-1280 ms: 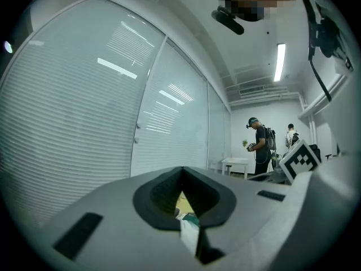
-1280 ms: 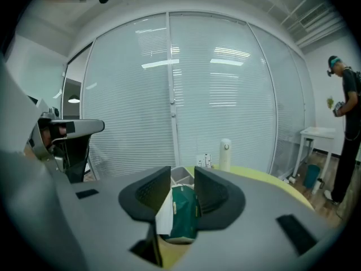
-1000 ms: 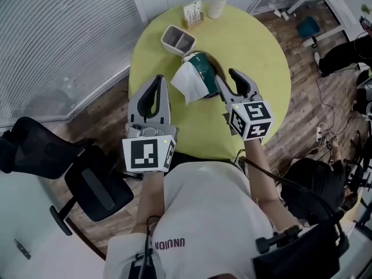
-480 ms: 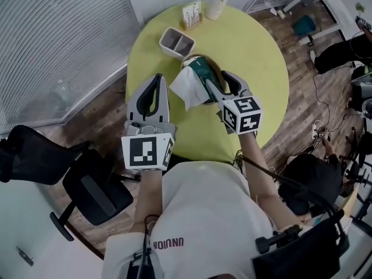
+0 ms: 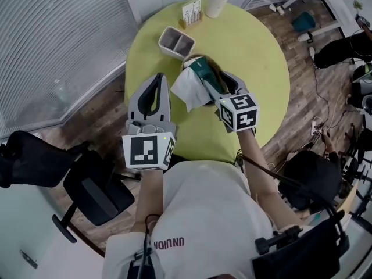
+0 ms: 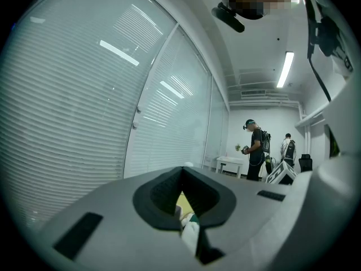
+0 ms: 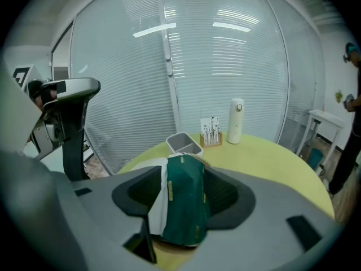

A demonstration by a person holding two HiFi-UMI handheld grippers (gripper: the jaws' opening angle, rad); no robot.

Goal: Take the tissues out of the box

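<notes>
Green tissue pack (image 5: 203, 73), round yellow-green table (image 5: 256, 51), wooden floor (image 5: 302, 115), slatted blinds (image 5: 52, 39)

Tissue pack (image 5: 199, 70) underside hidden behind right tongs (image 5: 218, 79); support unclear.

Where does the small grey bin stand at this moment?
In the head view, the grey bin stands on the round table, toward its far left, between the card holder and the green tissue pack.
</notes>
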